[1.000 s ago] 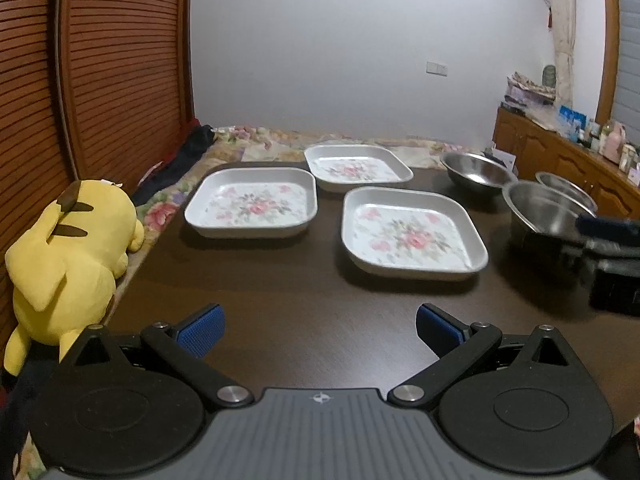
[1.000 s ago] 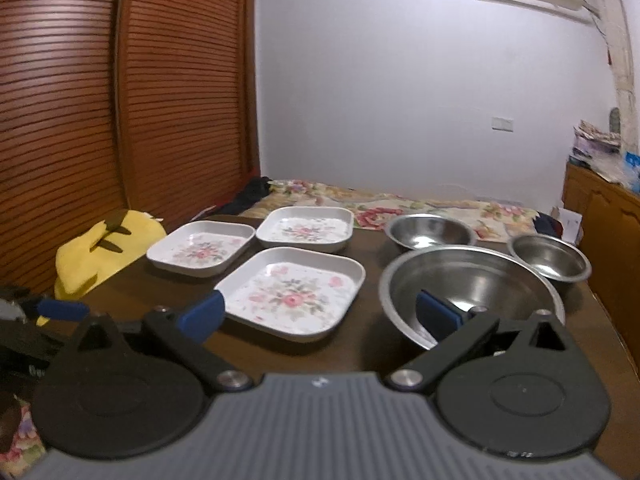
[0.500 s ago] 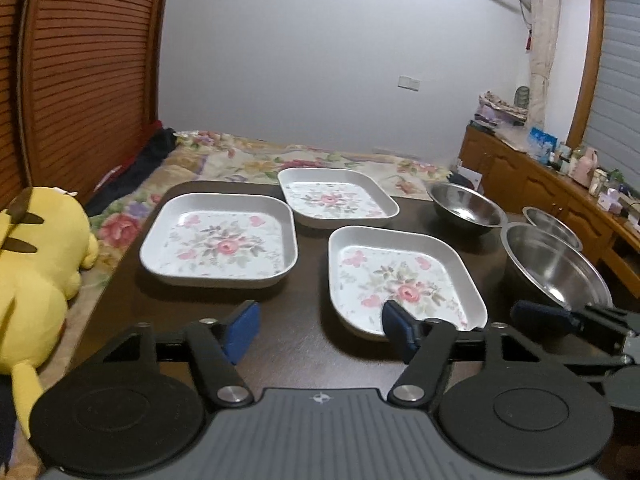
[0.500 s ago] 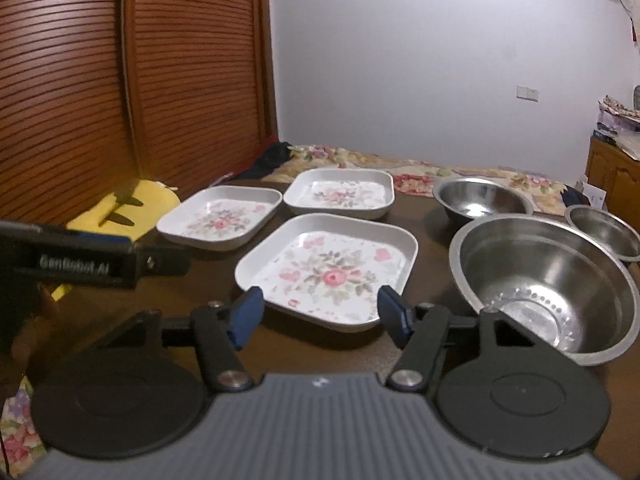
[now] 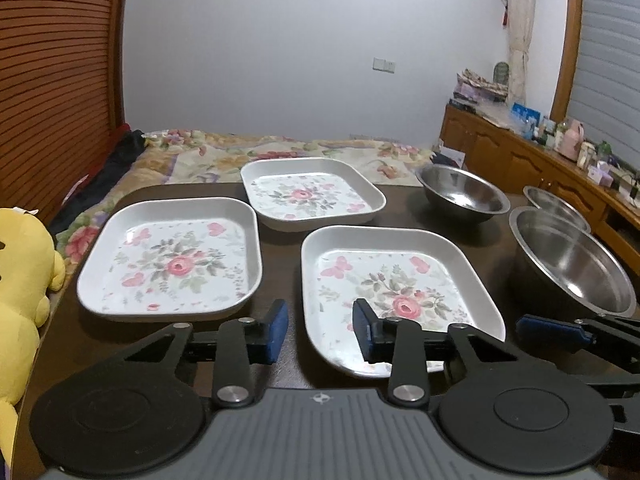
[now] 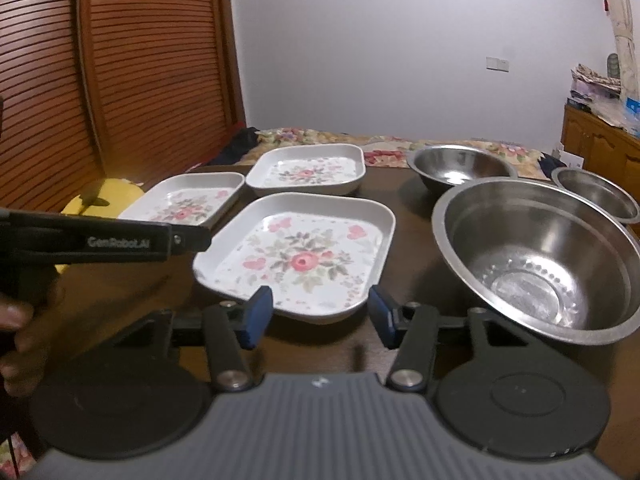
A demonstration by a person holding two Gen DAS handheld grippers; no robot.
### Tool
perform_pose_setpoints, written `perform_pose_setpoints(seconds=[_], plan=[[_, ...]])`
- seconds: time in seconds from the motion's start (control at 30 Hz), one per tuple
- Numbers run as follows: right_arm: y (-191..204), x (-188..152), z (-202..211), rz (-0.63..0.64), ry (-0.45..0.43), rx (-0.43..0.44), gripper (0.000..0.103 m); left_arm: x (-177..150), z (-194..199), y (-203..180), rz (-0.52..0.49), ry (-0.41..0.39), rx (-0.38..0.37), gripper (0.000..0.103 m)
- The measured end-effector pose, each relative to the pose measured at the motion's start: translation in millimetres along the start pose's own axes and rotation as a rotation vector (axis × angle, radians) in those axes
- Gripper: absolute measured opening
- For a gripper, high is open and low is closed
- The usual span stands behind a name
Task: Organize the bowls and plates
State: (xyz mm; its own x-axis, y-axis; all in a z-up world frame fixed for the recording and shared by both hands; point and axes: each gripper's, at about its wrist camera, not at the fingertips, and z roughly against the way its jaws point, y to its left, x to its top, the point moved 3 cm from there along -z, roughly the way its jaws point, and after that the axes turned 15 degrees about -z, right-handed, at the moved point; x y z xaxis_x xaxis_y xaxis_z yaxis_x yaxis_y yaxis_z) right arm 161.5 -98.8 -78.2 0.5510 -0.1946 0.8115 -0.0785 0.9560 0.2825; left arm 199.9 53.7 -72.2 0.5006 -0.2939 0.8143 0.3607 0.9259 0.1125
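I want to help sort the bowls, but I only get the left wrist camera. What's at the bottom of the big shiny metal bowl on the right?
Observer: The right wrist camera looks straight into the large round steel bowl. Nothing lies in it, and a ring of small dots runs around its flat bottom.
Operator: And the little bowl hiding behind it?
Observer: More of the small round steel bowl shows from there, and the part of its inside that shows looks empty too.
Operator: Is anybody there?
Observer: Only a hand at that picture's left edge, wrapped around a black grip.
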Motion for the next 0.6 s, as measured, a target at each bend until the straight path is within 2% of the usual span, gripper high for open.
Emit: perform_pose_setpoints(seconds=[0.23,0.43,0.6], plan=[[-3,2,-7,-0.025,0.005,-0.029,0.048,-2,-15,-2,-0.003,0.032,-0.015,0.032],[-3,3,-9,-0.028,-0.003,-0.037,0.044,-6,-24,0,0.003,0.062,-0.02,0.021],[-2,4,-14,-0.032,-0.009,-0.048,0.043,-6,-26,1,0.012,0.059,-0.015,0.02]])
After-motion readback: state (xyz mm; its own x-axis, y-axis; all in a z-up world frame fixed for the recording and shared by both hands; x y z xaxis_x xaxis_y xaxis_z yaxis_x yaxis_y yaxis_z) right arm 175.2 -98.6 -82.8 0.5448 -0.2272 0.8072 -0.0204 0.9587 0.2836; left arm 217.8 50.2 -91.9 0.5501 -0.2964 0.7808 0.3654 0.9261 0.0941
